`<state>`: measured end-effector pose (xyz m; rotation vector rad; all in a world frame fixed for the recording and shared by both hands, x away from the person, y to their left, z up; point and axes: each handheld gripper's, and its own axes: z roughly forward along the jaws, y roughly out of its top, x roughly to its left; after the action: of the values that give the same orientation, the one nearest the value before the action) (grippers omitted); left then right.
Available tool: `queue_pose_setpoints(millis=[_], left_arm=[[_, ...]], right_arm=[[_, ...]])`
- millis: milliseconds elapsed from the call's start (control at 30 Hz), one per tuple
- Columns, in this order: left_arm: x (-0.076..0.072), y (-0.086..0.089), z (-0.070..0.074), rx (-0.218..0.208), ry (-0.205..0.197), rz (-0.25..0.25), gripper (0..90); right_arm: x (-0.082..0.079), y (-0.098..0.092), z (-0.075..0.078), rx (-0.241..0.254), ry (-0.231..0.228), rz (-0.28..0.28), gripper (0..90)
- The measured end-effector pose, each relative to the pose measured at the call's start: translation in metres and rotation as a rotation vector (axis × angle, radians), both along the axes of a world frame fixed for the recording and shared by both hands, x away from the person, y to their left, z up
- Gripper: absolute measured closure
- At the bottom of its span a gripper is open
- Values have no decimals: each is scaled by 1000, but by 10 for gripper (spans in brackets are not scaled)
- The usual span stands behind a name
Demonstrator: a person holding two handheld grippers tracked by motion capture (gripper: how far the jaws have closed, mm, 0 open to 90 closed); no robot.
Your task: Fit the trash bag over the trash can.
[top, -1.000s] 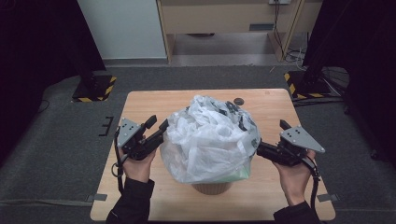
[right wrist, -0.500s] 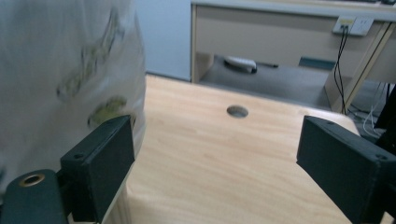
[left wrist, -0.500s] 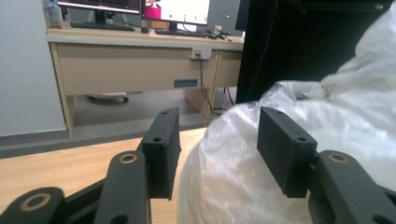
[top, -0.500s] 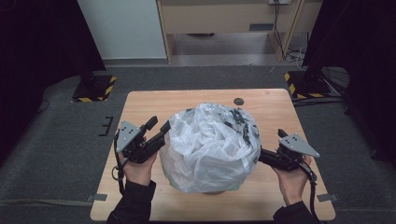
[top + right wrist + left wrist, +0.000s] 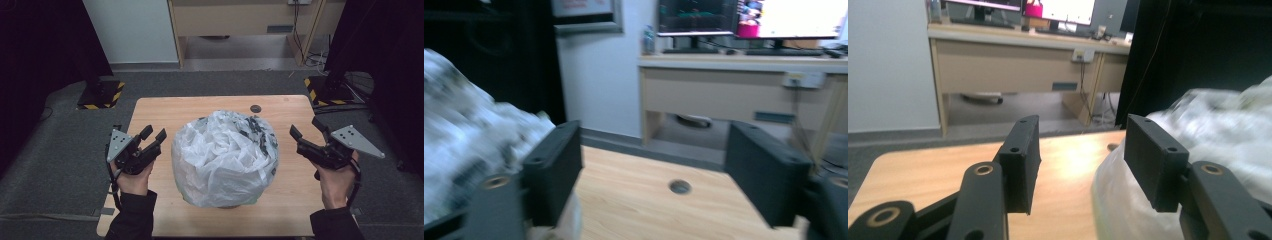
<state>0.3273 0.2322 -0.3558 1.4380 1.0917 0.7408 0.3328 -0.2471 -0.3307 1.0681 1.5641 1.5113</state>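
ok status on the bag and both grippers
Left gripper open, beside white plastic bag, not touching. Right gripper open, jaws just closing, nothing between. Nothing in the way.

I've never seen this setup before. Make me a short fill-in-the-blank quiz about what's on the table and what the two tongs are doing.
1. The crumpled white plastic bag sits on a ____ table.
2. The left tongs and right tongs stand on opposite sides of the bag, and both are ____, gripping nothing.
3. Behind the bag, near the table's far edge, is a small round ____.

Missing words: wooden; open; hole
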Motion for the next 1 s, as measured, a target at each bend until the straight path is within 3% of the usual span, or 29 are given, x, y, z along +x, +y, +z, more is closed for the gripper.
queue_pose_setpoints(millis=[300, 700, 833, 1000], left_arm=[[6, 9, -38, 80, 92, 28, 479], [11, 13, -82, 147, 207, 23, 470], [13, 11, -89, 160, 231, 4, 476], [15, 10, -94, 172, 248, -5, 480]], right_arm=[[4, -8, 27, 59, -33, 104, 545], [3, 23, 51, 11, -89, 328, 893], [6, 36, 56, 3, -94, 429, 900], [12, 58, 56, -32, -69, 542, 900]])
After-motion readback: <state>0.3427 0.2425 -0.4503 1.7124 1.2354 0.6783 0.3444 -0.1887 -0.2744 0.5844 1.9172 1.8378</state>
